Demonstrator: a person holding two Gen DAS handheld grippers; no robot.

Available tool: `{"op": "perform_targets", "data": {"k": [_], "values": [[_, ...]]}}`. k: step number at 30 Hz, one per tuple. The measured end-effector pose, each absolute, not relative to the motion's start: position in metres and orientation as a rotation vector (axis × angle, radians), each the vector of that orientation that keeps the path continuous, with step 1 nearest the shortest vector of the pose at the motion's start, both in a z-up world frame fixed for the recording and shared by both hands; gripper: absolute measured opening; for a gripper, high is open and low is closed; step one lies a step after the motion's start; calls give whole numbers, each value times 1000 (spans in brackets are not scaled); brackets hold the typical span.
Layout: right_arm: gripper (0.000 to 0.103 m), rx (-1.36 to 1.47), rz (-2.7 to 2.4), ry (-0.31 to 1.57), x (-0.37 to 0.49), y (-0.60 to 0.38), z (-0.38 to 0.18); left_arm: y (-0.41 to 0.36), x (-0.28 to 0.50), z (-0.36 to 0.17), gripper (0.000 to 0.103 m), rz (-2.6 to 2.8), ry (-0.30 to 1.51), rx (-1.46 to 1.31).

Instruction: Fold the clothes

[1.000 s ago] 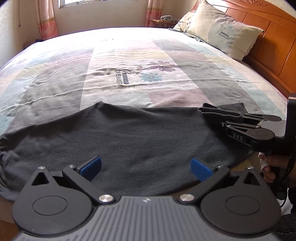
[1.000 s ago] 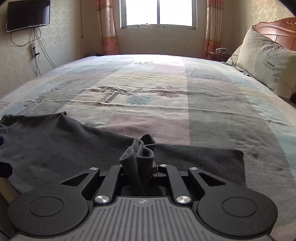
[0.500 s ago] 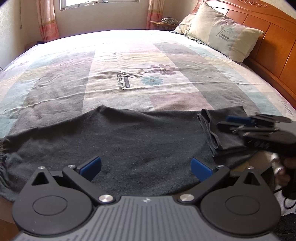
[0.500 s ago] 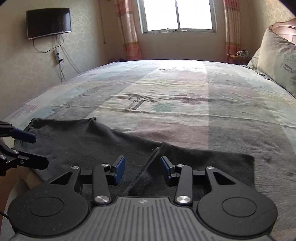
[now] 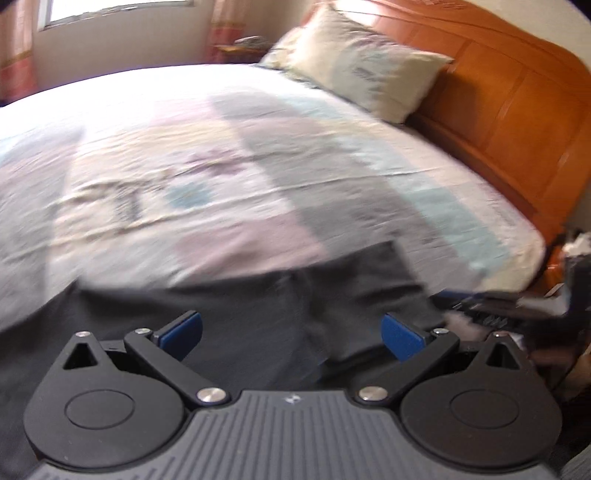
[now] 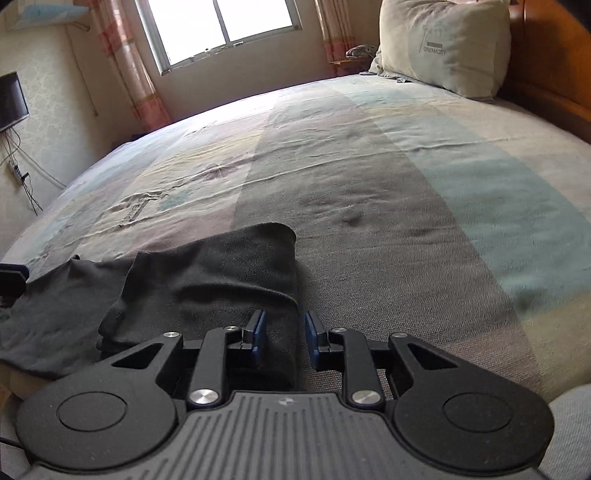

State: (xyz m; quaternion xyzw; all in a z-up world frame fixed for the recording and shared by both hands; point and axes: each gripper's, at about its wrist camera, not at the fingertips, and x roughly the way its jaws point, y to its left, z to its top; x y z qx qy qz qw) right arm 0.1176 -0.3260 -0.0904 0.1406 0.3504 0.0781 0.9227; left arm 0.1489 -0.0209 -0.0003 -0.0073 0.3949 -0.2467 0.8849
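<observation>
A dark grey garment (image 6: 207,273) lies flat along the near edge of the bed, its right end folded back over itself. My right gripper (image 6: 283,334) hovers low over that folded end. Its jaws are closing with a clear gap between the blue pads, and the fold's right edge lies in the gap without being pinched. In the blurred left wrist view, my left gripper (image 5: 291,332) stands wide open above the garment (image 5: 240,325) with nothing between its pads. The right gripper (image 5: 495,314) shows there as a dark blur at the garment's right end.
The striped bedspread (image 6: 369,166) stretches away beyond the garment. A pillow (image 6: 443,44) leans on the wooden headboard (image 5: 517,110) at the right. A window (image 6: 221,26) is at the far wall and a TV (image 6: 11,99) on the left wall. The bed's edge runs just beneath both grippers.
The right gripper released the bunched cloth end, which now lies folded flat, then swung right and narrowed its jaws. The left gripper stayed open and swung right and up, so its view is blurred.
</observation>
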Motion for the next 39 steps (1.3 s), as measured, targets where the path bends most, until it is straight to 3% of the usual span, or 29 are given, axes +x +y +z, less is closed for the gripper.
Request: {"op": "perform_targets", "data": {"k": [6, 9, 12, 17, 19, 24, 29, 32, 36, 39], "values": [[27, 515, 230, 746, 126, -350, -109, -111, 202, 12, 102, -815, 800, -22], [28, 528, 270, 739, 125, -351, -116, -152, 243, -5, 101, -872, 878, 23], [27, 551, 303, 730, 125, -356, -121, -185, 278, -33, 88, -860, 997, 100], [19, 611, 346, 720, 129, -366, -131, -220, 288, -75, 86, -807, 1101, 293], [15, 625, 356, 722, 129, -367, -133, -224, 286, -89, 72, -740, 1083, 396], [13, 621, 373, 741, 122, -369, -130, -219, 276, -93, 78, -710, 962, 472], [13, 664, 374, 742, 116, -373, -134, -217, 280, -75, 72, -682, 1004, 396], [14, 646, 372, 743, 118, -371, -132, -213, 266, -46, 74, -776, 1013, 284], [16, 648, 375, 748, 122, -370, -133, -202, 251, -28, 78, -956, 1157, 6], [18, 652, 381, 750, 126, -369, -133, -201, 256, -46, 78, -936, 1230, -56]]}}
